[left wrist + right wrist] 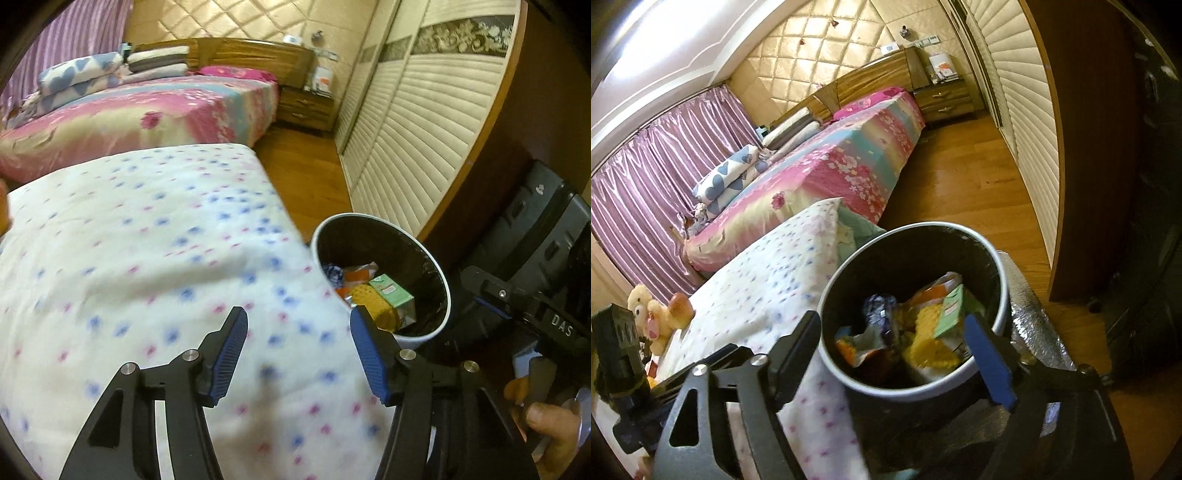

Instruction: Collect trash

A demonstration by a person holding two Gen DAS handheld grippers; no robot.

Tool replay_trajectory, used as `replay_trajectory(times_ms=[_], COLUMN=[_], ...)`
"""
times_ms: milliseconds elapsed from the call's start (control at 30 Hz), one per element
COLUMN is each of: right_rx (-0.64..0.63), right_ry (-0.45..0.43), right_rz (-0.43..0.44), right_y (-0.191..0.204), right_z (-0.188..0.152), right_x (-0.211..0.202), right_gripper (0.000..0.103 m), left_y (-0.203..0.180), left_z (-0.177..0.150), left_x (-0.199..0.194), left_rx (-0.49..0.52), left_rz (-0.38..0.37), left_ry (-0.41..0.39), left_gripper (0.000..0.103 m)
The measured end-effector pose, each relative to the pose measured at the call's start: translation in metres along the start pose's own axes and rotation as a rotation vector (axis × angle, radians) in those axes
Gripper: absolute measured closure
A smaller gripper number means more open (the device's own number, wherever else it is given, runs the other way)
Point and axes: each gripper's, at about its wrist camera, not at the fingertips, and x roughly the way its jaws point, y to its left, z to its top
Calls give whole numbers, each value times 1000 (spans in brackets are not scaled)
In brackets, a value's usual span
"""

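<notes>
A bedroom cleanup at mid-course: the trash bin (991,266), a round pail with a pale outer wall and dark inside, stands on the wooden floor (964,177) just beside the corner of the flower-print quilt (147,258). It already holds a green carton (391,295), a yellow knobbly piece (932,343), an orange-and-white wrapper (860,347) and a blue-patterned wrapper (882,314).

The right gripper (905,343) hangs directly above the bin's near rim, its jaws spread wide and holding nothing, the bin's mouth filling the gap between them. The left gripper (299,354) hovers over the quilt with its jaws likewise apart and empty; from it the bin lies ahead and to the right, close past the right-hand blue pad (369,358).

The right gripper is plainly the nearer of the two to the bin, while the left is the one placed over the bed. No loose trash can be made out on the stretch of quilt ahead of the left gripper, though that view is blurred. At the quilt's far end in the right wrist view sit a cream teddy bear (652,317) and a small red item too small to identify. Any further pickup would likely start on that side and travel rightward to the bin. Beyond, a second bed (147,110) in pink floral covers, a nightstand (306,107) and louvred wardrobe doors (417,147) close the scene.
</notes>
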Motion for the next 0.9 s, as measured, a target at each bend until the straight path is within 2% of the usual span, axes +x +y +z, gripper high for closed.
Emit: replay_trajectory(times_ms=[167, 467, 500, 533, 567, 700, 800, 900], right_rx=[-39, -159, -173, -190, -216, -270, -268, -271], right_ry=[-45, -159, -178, -202, -239, -288, -278, -278], right_rz=[6, -36, -34, -31, -26, -41, -41, -28], right_y=[22, 59, 63, 69, 75, 88, 88, 88], right_z=[-18, -41, -40, -40, -40, -46, -53, -59], right_x=[-13, -41, -47, -53, -61, -67, -60, -57], right_gripper=[17, 16, 15, 6, 0, 0, 0, 0], left_y=[11, 20, 20, 20, 20, 14, 6, 1], left_z=[-21, -52, -57, -60, -64, -80, -89, -93], left_x=[-34, -101, -112, -120, -126, -142, -143, -144], left_rx=[-18, -45, -44, -42, -41, -15, 11, 24], left_rz=[41, 99, 114, 126, 142, 215, 300, 329], left_ry=[-61, -195, -229, -251, -272, -335, -349, -365], left_gripper=[40, 40, 36, 31, 20, 15, 2, 2])
